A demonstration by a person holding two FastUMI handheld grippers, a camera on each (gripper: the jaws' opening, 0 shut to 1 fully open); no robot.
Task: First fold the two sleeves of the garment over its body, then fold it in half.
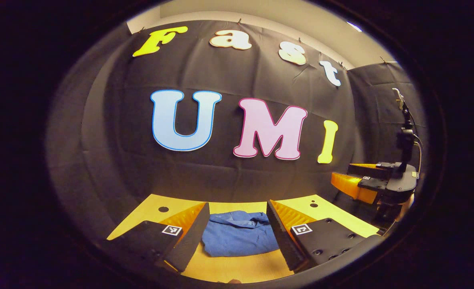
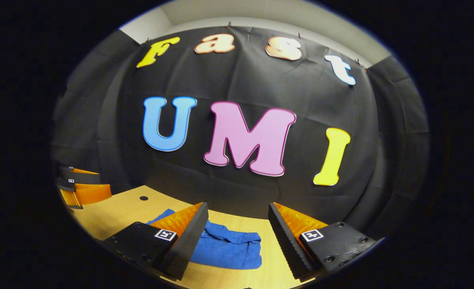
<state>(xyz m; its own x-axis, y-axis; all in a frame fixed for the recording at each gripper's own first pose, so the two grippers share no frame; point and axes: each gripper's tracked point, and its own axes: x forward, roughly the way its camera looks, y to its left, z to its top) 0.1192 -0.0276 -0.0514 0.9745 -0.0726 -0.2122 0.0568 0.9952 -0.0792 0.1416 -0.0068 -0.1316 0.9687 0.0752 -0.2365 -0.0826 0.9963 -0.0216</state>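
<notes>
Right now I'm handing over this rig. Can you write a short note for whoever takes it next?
Left gripper: open, raised above the table, holding nothing.
Right gripper: open, also raised and empty.
Blue garment: lies bunched on the wooden table, in front of both grippers.
Done: cannot tell whether the sleeves or the half fold are finished; the cloth looks like a compact, rumpled pile.
Left: check the folds from closer, then tidy or redo them if needed.

We look low over the wooden table (image 1: 237,271) from both grippers, facing the booth wall, sharing the blue garment (image 1: 237,235) at lower centre.
</notes>
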